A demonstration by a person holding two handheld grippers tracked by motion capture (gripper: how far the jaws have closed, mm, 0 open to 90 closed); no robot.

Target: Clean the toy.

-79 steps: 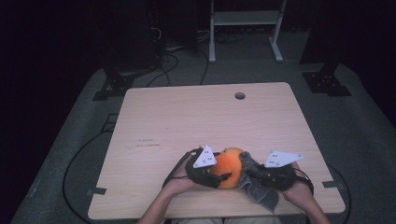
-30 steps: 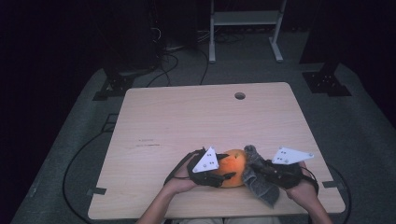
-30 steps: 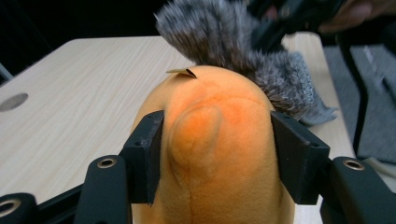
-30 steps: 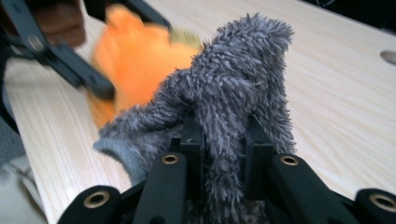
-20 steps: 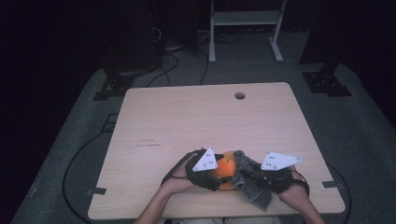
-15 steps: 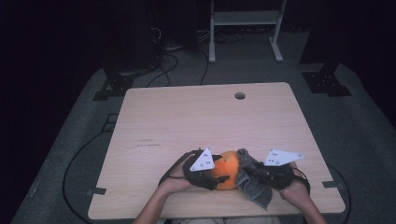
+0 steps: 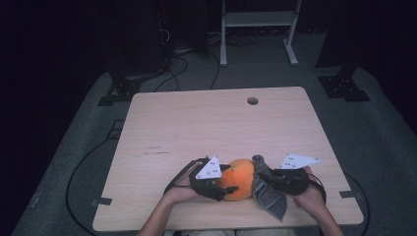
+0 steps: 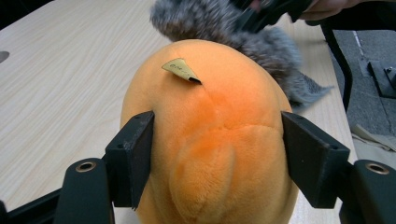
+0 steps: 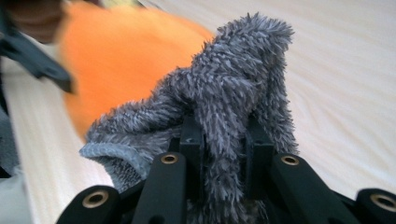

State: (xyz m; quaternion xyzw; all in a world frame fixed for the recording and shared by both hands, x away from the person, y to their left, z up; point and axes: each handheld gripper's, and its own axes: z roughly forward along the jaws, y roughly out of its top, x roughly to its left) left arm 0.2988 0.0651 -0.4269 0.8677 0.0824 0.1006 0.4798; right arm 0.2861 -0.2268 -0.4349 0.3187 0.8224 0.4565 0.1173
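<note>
Dark room, grey carpet (image 7: 378, 132), white shelf frame (image 7: 258, 19) behind wooden table (image 7: 206, 123).
</note>
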